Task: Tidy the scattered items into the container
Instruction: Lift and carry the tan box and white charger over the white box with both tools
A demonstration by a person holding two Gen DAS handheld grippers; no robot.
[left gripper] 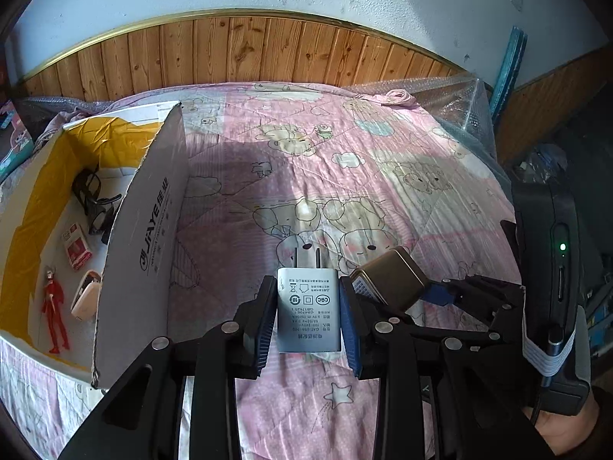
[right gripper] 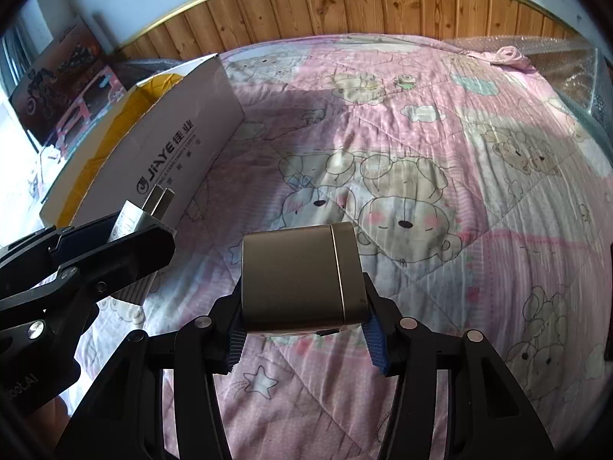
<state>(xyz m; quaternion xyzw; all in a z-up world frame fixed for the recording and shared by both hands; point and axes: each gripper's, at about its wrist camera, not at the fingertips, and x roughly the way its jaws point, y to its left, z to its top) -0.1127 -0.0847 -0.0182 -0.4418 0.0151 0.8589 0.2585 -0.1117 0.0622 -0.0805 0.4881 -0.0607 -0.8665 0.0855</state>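
Charger, a white, light, stiff plug adapter, is sitting between the closed pads of the left gripper, held by its flat sides above the quilt. The right gripper is clamping a smooth, probably slippery metal case beside the cardboard box.

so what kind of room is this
Most likely a bedroom: the work surface is a bed with a pink cartoon-bear quilt, set against a wood-panelled wall, with a cardboard box on top.
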